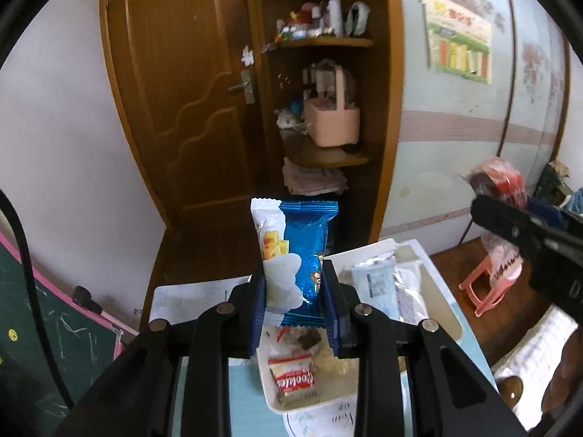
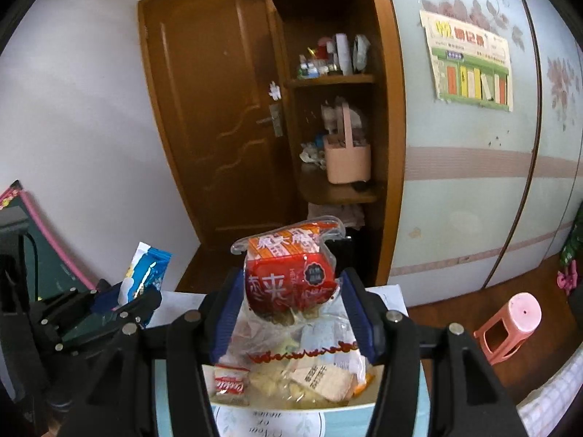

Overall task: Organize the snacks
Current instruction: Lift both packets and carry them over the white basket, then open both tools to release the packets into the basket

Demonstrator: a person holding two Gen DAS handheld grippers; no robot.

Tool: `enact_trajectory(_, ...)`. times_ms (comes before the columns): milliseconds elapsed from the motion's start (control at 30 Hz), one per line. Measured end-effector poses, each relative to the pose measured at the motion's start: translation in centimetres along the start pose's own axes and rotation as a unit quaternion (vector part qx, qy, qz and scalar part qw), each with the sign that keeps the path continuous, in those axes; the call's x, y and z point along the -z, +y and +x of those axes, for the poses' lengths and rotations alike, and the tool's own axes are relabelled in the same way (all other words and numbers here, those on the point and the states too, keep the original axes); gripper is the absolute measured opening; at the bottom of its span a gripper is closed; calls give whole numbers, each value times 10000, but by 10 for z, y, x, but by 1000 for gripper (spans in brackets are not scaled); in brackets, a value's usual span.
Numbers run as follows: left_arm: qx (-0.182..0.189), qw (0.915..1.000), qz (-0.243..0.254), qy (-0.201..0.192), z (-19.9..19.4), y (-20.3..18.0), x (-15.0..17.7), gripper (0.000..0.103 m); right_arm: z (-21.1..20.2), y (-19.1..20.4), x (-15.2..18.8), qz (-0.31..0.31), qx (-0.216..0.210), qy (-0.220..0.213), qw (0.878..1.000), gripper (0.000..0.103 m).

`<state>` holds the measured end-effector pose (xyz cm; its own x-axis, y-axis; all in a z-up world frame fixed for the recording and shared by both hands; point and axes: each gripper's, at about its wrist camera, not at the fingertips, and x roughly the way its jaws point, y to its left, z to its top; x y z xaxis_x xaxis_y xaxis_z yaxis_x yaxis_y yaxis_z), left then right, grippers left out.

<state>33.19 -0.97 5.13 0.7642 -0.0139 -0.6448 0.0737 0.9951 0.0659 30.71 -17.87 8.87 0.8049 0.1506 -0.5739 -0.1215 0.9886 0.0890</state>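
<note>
Blue foil catches the light at the left: the left gripper (image 1: 294,302) is raised above the near-left part of the white tray (image 1: 435,273), its jaws closed to a narrow gap on the lower half of a blue-and-white snack packet (image 1: 295,255) that stands upright between the blue pads (image 1: 258,313). Below it a small red-and-white cookie packet (image 1: 291,380) lies at the tray's near-left corner, with other pale wrappers spread toward the far edge. In the right wrist view the left gripper (image 2: 120,302) sits well apart from the right one, with open air between them over the table's (image 2: 408,302) left side. The right gripper (image 2: 291,306) hovers over the middle of the tray, jaws wider apart and pressed against a red snack pack (image 2: 289,278) in clear film, tilted slightly, its loose clear bag trailing down onto the heap of snacks. Both grippers point forward toward the brown door (image 2: 218,109) and the shelf nook with a pink basket (image 2: 348,160). Past the table's right edge the floor is open apart from a pink stool (image 2: 510,324)
</note>
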Motion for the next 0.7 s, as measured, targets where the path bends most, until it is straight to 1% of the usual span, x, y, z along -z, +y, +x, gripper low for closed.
enact_trajectory(67,3,9999,-64,151,24,1,2,26,25,-4,3,17,98,178,9998,56)
enact_trajectory(133,-36,9992,-118,370,50,1,7,27,47,-8,10,86,129,387,9991,58)
enact_trajectory(200,9,9979,-160,622,76,-1,15,34,73,-14,19,190,108,679,9975,59)
enact_trajectory(233,47,9971,-155,747,87,-2,19,53,89,-17,25,259,89,870,9958,60)
enact_trajectory(267,61,9958,-160,899,99,-2,23,84,99,-18,31,310,100,1002,9944,62)
enact_trajectory(300,53,9946,-200,1017,109,-3,32,97,107,-20,35,347,110,1100,9933,69)
enact_trajectory(333,58,9940,-238,1063,117,-3,36,103,117,-20,42,377,96,1205,9920,77)
enact_trajectory(433,166,9903,-316,1340,138,-4,50,103,129,-17,56,377,-12,1304,9907,86)
enact_trajectory(500,175,9870,-362,1555,151,-2,60,103,135,-15,59,323,-16,1373,9900,88)
enact_trajectory(567,148,9860,-377,1620,154,-1,67,103,140,-12,64,266,-39,1432,9893,88)
enact_trajectory(700,205,9852,-398,1658,158,-1,70,103,143,-13,68,301,-12,1438,9891,88)
